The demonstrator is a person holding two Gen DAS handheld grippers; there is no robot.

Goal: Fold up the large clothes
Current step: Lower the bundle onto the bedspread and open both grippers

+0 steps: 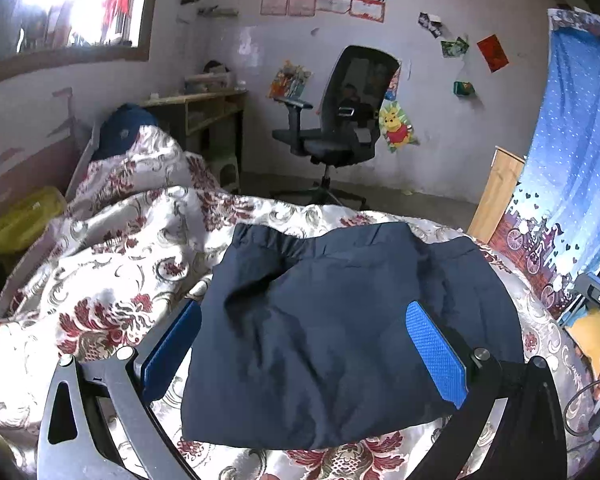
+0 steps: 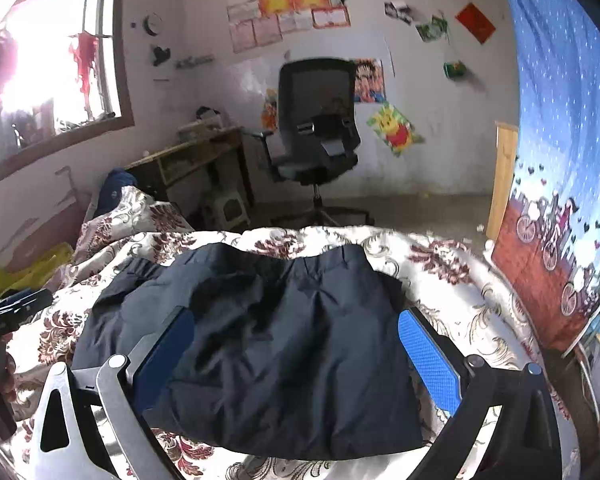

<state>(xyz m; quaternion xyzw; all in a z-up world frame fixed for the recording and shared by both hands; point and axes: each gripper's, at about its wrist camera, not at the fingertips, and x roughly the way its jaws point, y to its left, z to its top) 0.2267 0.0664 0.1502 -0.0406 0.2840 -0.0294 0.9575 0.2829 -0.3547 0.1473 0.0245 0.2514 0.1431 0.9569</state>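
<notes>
A dark navy garment [image 1: 340,332] lies folded in a rough rectangle on the floral bedspread [image 1: 112,272], its elastic waistband at the far edge. My left gripper [image 1: 304,344] hovers over its near half, open, blue pads wide apart with nothing between them. In the right wrist view the same garment [image 2: 268,344] spreads below my right gripper [image 2: 300,356], which is also open and holds nothing. The left gripper's body [image 2: 4,320] shows at that view's left edge; the right gripper [image 1: 598,300] peeks in at the left view's right edge.
A black office chair [image 1: 340,120] stands on the floor beyond the bed. A wooden desk [image 1: 204,116] is at the back left under the window. A blue patterned curtain [image 1: 572,184] hangs on the right. Rumpled bedding [image 1: 140,168] and a yellow bag [image 1: 20,216] lie left.
</notes>
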